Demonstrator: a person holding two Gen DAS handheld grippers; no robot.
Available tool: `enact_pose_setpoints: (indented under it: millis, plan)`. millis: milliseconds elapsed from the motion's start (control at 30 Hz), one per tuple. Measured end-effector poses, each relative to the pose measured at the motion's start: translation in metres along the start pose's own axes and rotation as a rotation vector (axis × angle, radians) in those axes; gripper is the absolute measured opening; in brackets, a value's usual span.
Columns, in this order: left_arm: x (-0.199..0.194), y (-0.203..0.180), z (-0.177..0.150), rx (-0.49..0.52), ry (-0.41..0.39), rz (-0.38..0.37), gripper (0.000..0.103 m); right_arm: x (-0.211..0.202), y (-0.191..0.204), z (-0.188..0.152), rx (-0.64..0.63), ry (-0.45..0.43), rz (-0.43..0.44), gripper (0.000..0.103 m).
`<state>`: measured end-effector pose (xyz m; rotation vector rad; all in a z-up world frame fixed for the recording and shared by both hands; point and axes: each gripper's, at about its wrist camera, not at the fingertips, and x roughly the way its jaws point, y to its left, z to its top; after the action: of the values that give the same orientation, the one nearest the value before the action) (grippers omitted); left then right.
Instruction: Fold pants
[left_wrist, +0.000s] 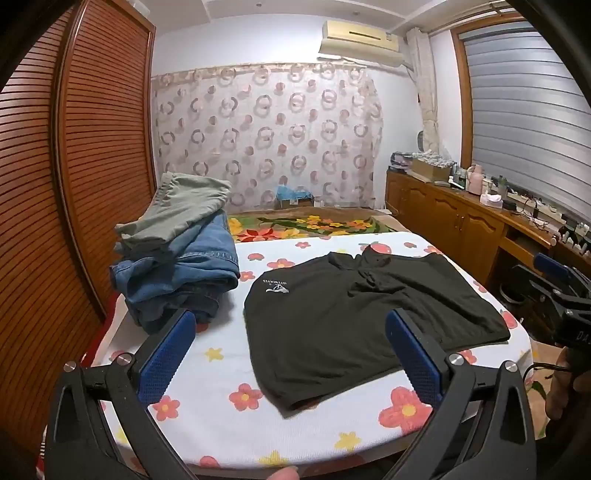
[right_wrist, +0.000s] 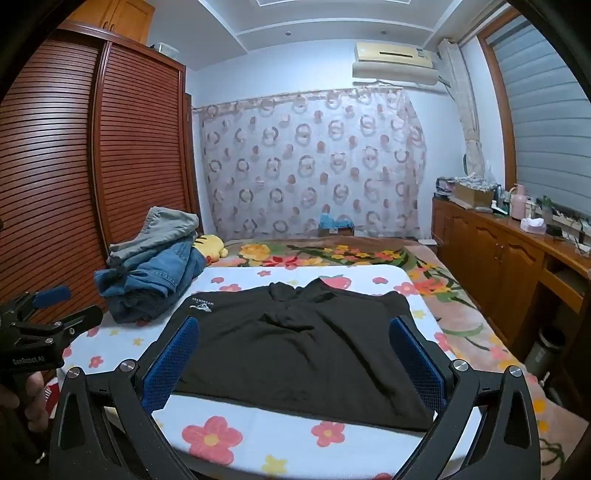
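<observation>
Left gripper (left_wrist: 291, 354) held above the near edge of the bed, jaws wide apart, nothing between the blue pads (left_wrist: 166, 362). Right gripper (right_wrist: 293, 360) likewise spread wide and empty, hovering over the near hem of the black pants (right_wrist: 295, 343). Pants lie spread flat on the flowered sheet (right_wrist: 258, 432), roughly mid-bed, small white logo near their far-left corner; some creasing at the far end. In the left wrist view the same pants (left_wrist: 354, 317) sit right of centre, running toward the bed's right edge. Pile of clothes (left_wrist: 177, 258) at the far-left corner of the sheet: grey-green garment on top, blue denim beneath, just beside the pants but not touching. Wooden slatted wardrobe (left_wrist: 74, 166) to the left; patterned curtain (right_wrist: 314, 166) on the back wall.
</observation>
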<state>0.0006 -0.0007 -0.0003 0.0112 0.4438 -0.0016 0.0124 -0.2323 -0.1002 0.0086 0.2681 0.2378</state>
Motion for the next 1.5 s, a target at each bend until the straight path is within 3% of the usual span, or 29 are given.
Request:
enact_pose_setpoints:
  millis: [1500]
  plan:
    - [0.0027, 0.0018, -0.002, -0.007, 0.01, 0.001, 0.102, -0.0001, 0.0021, -0.0019, -0.007, 0.002, -0.006, 0.102]
